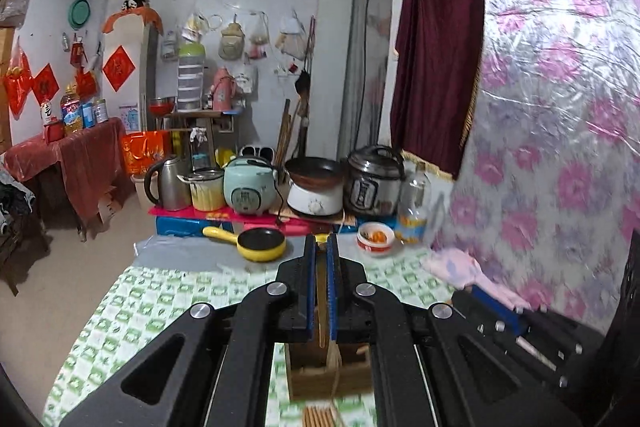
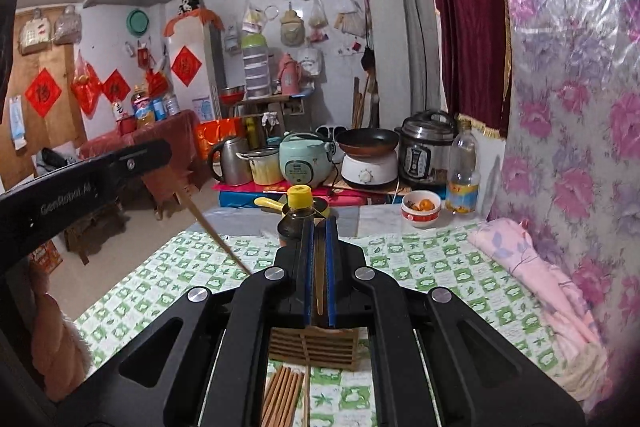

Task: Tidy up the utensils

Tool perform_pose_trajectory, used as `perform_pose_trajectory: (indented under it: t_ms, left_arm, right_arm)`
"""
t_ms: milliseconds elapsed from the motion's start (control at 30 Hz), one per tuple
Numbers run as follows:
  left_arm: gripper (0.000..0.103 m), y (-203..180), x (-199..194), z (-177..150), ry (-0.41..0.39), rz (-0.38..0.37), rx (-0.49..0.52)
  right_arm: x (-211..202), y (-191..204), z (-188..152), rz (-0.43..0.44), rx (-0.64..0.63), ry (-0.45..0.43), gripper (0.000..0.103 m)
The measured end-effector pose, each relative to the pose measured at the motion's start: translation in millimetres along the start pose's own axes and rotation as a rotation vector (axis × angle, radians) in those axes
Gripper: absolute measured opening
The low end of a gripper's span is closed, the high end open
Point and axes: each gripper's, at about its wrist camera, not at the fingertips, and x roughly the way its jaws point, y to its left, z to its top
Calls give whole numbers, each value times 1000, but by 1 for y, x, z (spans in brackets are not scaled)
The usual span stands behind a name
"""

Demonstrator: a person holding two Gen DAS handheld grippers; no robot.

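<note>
In the left wrist view my left gripper (image 1: 320,241) is shut on a single wooden chopstick (image 1: 321,291) that slants down between the blue pads. Under it stands a wooden utensil holder (image 1: 320,379) on the green-checked tablecloth. My right gripper (image 2: 319,225) is shut on another chopstick (image 2: 319,279) above the slatted side of the holder (image 2: 312,347). A bundle of loose chopsticks (image 2: 282,397) lies in front of the holder. In the right wrist view the left gripper (image 2: 132,163) hangs at the left with its chopstick (image 2: 212,231) pointing down to the right.
A yellow-capped sauce bottle (image 2: 298,211), a yellow pan (image 1: 260,245) and a small bowl (image 2: 420,211) stand at the table's far end. Cookers, a kettle (image 1: 166,183) and a clear bottle (image 2: 464,175) stand behind them. A pink cloth (image 2: 532,275) lies along the right, by the flowered wall.
</note>
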Motion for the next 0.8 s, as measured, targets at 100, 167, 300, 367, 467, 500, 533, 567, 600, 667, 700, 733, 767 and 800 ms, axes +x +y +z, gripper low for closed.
perform_pose_trajectory:
  t_ms: [100, 167, 300, 367, 467, 500, 533, 567, 600, 667, 700, 733, 767, 800]
  left_arm:
    - [6, 7, 31, -15, 32, 15, -21]
    - [6, 13, 53, -32, 74, 34, -25]
    - [7, 34, 83, -67, 202, 19, -74]
    - [14, 41, 83, -78, 226, 26, -77]
    - [38, 52, 71, -86, 218, 33, -91]
    - [44, 55, 66, -88, 210, 38, -94]
    - [46, 57, 60, -89, 199, 41, -96]
    - [49, 59, 54, -90, 193, 40, -99]
    - [53, 63, 49, -91, 191, 38, -102]
    - [58, 67, 38, -95, 189, 38, -112]
    - [61, 71, 32, -98, 188, 38, -121]
    - [63, 74, 26, -102, 190, 39, -131]
    - [66, 76, 21, -106, 192, 40, -138]
    - [69, 80, 15, -113, 199, 41, -146]
  right_arm:
    - [25, -6, -8, -14, 18, 31, 6]
    - [41, -9, -16, -31, 17, 53, 6]
    - [76, -26, -37, -25, 57, 163, 11]
    - [78, -33, -43, -26, 86, 180, 13]
    - [62, -36, -44, -28, 87, 157, 25]
    - [56, -35, -45, -33, 82, 145, 31]
    - [49, -34, -46, -36, 77, 131, 34]
    - [41, -32, -47, -36, 74, 120, 39]
    - [37, -32, -48, -33, 72, 115, 42]
    - [25, -31, -54, -30, 67, 108, 44]
    - [22, -30, -56, -27, 65, 109, 46]
    - [17, -29, -60, -25, 63, 111, 47]
    - [13, -29, -65, -22, 65, 114, 51]
    - [8, -30, -73, -18, 67, 121, 55]
